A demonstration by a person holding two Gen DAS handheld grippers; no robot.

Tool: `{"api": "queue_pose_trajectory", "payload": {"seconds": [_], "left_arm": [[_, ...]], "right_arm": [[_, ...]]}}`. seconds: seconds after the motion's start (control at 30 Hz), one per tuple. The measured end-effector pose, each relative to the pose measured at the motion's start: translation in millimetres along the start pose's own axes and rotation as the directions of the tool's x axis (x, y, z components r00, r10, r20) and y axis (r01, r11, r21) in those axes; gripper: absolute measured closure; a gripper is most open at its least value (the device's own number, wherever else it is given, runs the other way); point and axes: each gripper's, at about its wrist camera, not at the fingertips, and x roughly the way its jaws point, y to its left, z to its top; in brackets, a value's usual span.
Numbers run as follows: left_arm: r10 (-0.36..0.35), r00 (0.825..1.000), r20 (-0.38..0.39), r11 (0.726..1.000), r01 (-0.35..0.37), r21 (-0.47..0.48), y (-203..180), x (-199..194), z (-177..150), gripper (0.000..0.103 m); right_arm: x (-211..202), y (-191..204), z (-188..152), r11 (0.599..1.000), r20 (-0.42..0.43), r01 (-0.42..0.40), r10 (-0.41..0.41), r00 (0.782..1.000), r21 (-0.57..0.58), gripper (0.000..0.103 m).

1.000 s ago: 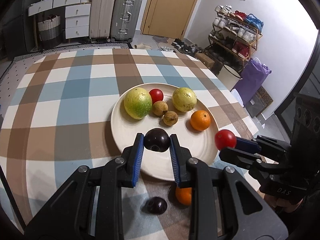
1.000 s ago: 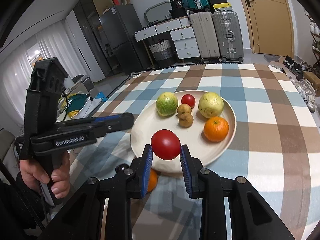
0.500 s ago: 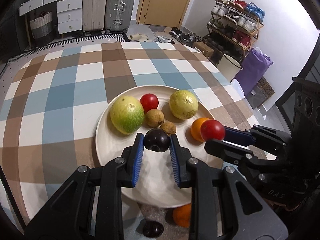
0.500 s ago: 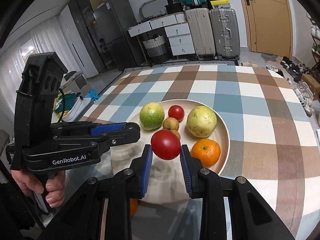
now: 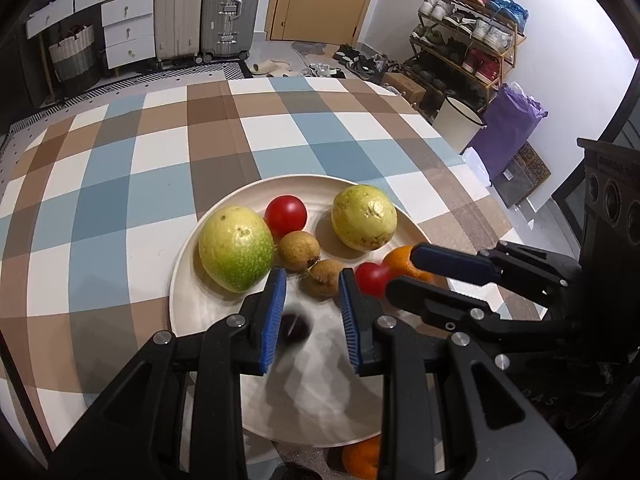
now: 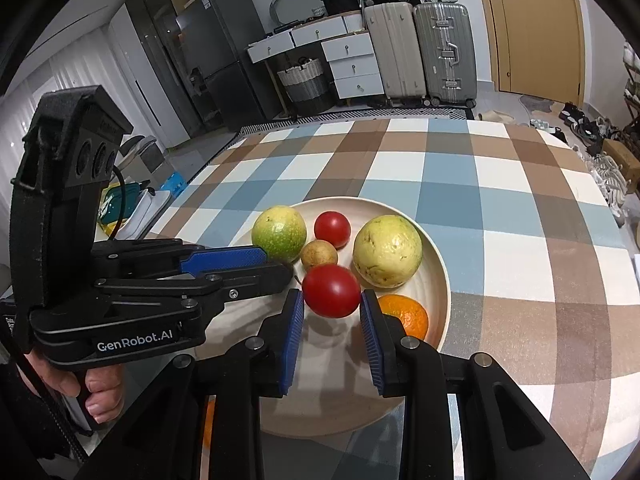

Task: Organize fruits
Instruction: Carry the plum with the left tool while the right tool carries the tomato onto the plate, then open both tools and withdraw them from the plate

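Note:
A cream plate (image 5: 188, 280) on the checked tablecloth holds two yellow-green guavas (image 5: 236, 248), a red tomato (image 5: 285, 213), two small brown fruits (image 5: 299, 250) and an orange (image 5: 400, 261). My left gripper (image 5: 312, 312) is open over the plate; a blurred dark plum (image 5: 294, 326) drops out of it, below its jaws. My right gripper (image 6: 330, 320) is open too, and a second red tomato (image 6: 331, 290) sits loose between its fingertips, just above the plate (image 6: 440, 280). The right gripper also shows in the left wrist view (image 5: 396, 272).
Another orange (image 5: 362, 458) and a dark fruit lie on the cloth by the plate's near rim, mostly hidden under my left gripper. Suitcases (image 6: 444, 52), drawers and a shoe rack (image 5: 468, 36) stand beyond the table. The table's right edge is near the plate.
Both grippers have moved further over the plate and opened. The left has let go of the dark plum, which is falling. The right has loosened from the red tomato.

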Motion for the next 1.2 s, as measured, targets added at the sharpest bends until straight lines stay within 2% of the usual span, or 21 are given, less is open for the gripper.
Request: {"api": "queue_pose_trajectory", "payload": {"seconds": [0.1, 0.43, 1.07, 1.13, 1.2], "left_arm": [[-0.005, 1.000, 0.003, 1.000, 0.005, -0.004, -0.1, -0.1, 0.5, 0.080], [0.001, 0.998, 0.070, 0.999, 0.002, -0.040, 8.2, -27.1, -6.9, 0.076], [0.052, 0.989, 0.138, 0.995, -0.039, -0.094, 22.9, -83.7, -58.6, 0.076], [0.058, 0.988, 0.146, 0.995, -0.044, -0.093, 21.0, -88.4, -64.2, 0.073], [0.065, 0.986, 0.152, 0.994, -0.051, -0.095, 18.9, -92.5, -69.6, 0.064]], "right_arm": [[-2.6, -2.5, 0.7, 1.000, 0.021, -0.022, 0.022, 1.000, 0.021, 0.059], [-23.2, -1.8, -2.8, 0.998, 0.073, -0.032, 0.029, 0.997, 0.047, 0.056], [-61.4, 29.8, -31.6, 0.998, 0.142, -0.064, 0.062, 0.988, 0.005, 0.055], [-64.8, 33.1, -34.1, 0.998, 0.155, -0.070, 0.068, 0.986, 0.008, 0.055], [-68.6, 36.2, -36.7, 0.997, 0.169, -0.076, 0.074, 0.983, 0.011, 0.055]]}}
